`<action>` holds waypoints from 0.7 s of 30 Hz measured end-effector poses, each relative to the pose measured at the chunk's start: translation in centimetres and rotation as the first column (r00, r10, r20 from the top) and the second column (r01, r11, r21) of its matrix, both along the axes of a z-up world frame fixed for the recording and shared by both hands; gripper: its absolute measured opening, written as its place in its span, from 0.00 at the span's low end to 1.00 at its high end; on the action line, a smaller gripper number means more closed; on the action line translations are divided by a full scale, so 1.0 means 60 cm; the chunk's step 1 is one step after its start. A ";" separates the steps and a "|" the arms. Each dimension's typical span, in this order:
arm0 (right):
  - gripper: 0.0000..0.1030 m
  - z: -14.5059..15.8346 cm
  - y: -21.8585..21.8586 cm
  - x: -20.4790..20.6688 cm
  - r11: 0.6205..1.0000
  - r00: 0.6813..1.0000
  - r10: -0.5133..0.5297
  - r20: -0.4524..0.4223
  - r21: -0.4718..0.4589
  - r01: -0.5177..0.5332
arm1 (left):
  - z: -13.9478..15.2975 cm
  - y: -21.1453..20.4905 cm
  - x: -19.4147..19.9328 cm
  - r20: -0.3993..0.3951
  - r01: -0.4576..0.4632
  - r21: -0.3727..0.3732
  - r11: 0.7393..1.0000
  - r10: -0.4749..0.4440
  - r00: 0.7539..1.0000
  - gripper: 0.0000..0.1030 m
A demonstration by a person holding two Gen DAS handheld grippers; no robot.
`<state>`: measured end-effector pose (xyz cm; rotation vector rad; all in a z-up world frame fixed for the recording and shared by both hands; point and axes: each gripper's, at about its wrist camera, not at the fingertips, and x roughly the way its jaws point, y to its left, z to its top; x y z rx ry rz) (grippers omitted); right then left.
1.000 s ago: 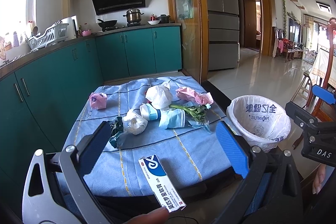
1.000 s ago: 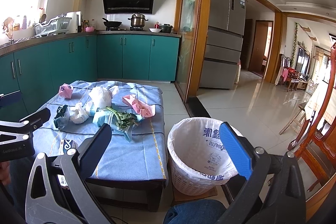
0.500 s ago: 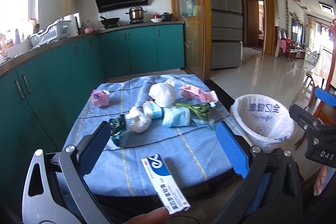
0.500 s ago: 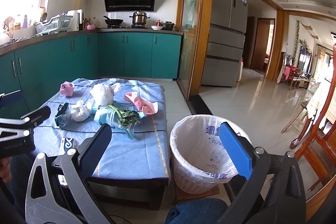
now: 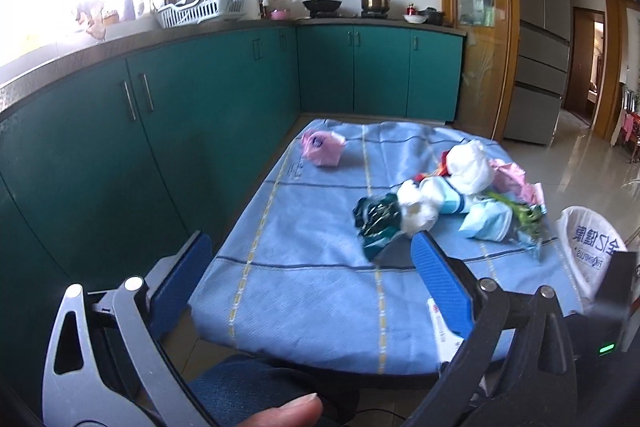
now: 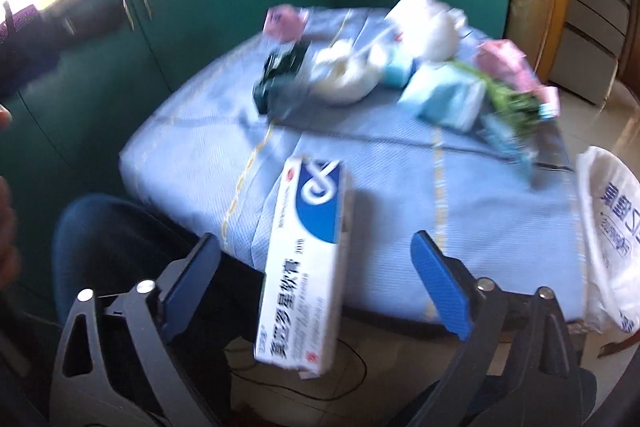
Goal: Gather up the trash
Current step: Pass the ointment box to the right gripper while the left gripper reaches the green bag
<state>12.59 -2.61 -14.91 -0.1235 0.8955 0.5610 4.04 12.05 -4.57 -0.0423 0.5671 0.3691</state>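
A white-and-blue medicine box (image 6: 308, 259) lies at the near edge of the blue-clothed table (image 6: 500, 227), overhanging it. My right gripper (image 6: 316, 285) points down at it with the box between its jaws. The jaws are closing but stand wide, and the pads are clear of the box. My left gripper (image 5: 310, 283) is open and empty over the table's near left corner. Its right finger hides most of the box (image 5: 438, 323). Further back lie a dark green wrapper (image 5: 378, 221), white bags (image 5: 468, 167), blue packs (image 5: 486, 223), greens (image 5: 524, 215) and a pink wrapper (image 5: 322, 149).
A white-lined waste basket (image 6: 608, 227) stands on the floor at the table's right end, and the left wrist view shows the basket (image 5: 592, 255) too. Teal cabinets (image 5: 160, 131) run along the left and the back. A knee in jeans (image 6: 100, 239) sits under the table's near edge.
My right gripper has swung down and left from above the basket to the box at the table's edge. My left gripper has shifted left, so the box now sits behind its right finger.
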 end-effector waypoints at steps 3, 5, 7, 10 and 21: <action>0.59 -0.032 0.024 0.011 0.998 0.999 -0.011 -0.032 -0.066 0.009 | -0.014 0.010 0.008 -0.018 -0.003 -0.009 1.000 0.003 1.000 0.97; 0.42 -0.038 0.025 0.016 0.997 1.000 -0.017 -0.015 -0.072 0.016 | -0.024 0.016 0.016 -0.025 0.000 -0.017 1.000 -0.001 1.000 0.97; 0.39 -0.038 0.021 0.024 0.998 1.000 -0.018 -0.020 -0.055 0.017 | -0.032 0.019 0.025 -0.035 0.004 -0.021 1.000 -0.005 0.999 0.97; 0.39 -0.022 -0.005 0.043 0.999 0.999 -0.046 -0.026 -0.002 0.046 | -0.048 0.026 0.053 -0.048 0.027 -0.035 0.999 -0.028 0.998 0.97; 0.39 0.045 -0.120 0.114 0.982 0.983 -0.181 0.037 0.066 0.178 | -0.150 -0.024 0.242 -0.220 0.300 -0.149 0.942 -0.327 0.919 0.96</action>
